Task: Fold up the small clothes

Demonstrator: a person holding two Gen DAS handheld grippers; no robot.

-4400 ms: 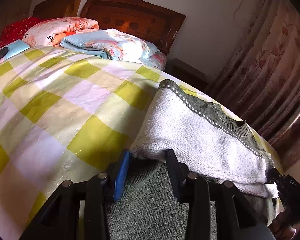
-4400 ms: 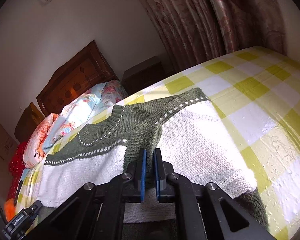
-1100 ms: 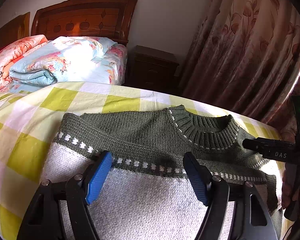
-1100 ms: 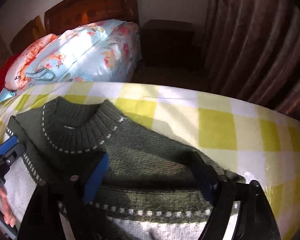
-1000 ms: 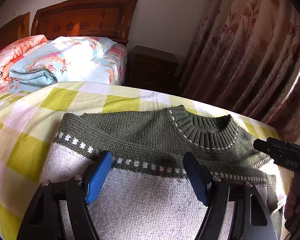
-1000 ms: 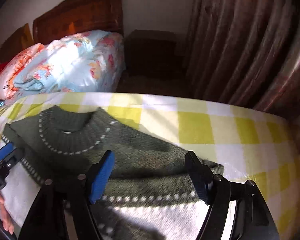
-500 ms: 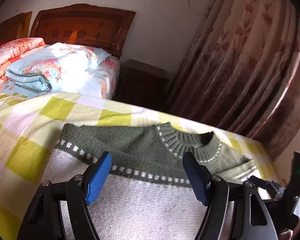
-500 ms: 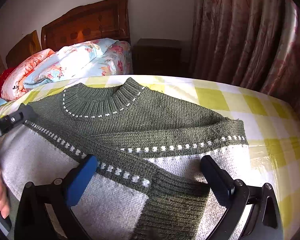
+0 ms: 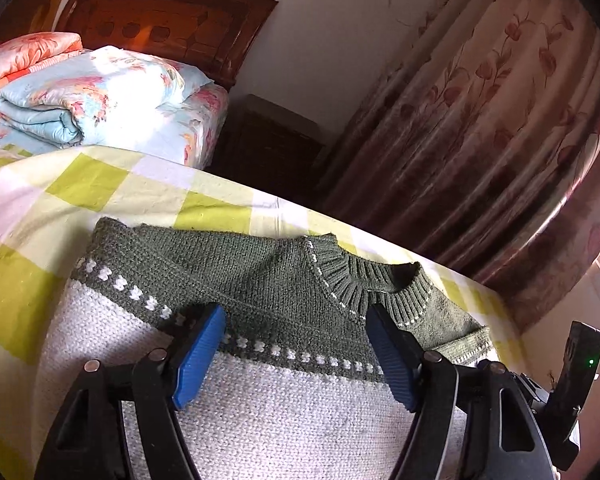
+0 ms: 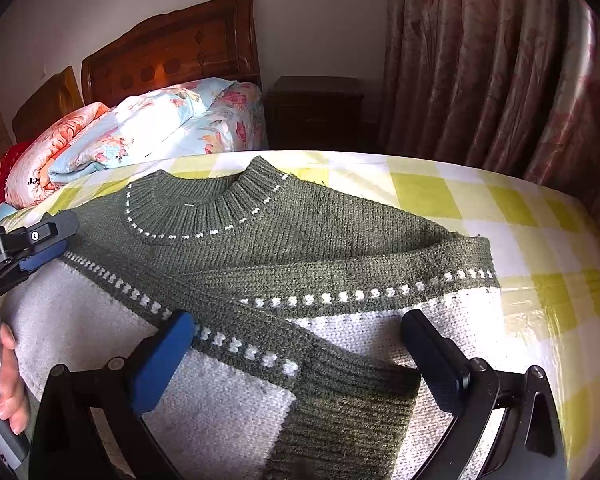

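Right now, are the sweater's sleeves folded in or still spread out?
Folded in. On the sweater the sleeve lies diagonally across the white front, its ribbed cuff between the open right gripper fingers; no sleeve sticks out sideways.

A carved wooden headboard point(image 10: 172, 56) and folded floral quilts point(image 10: 140, 132) fill the upper left, a dark nightstand point(image 10: 316, 112) sits upper centre, and patterned curtains point(image 10: 480, 60) hang upper right.

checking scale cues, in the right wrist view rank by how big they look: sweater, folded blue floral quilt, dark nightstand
1. sweater, by far the largest, though it lies nearest the camera
2. folded blue floral quilt
3. dark nightstand, smallest; it stands farthest back, so its true size is unsure
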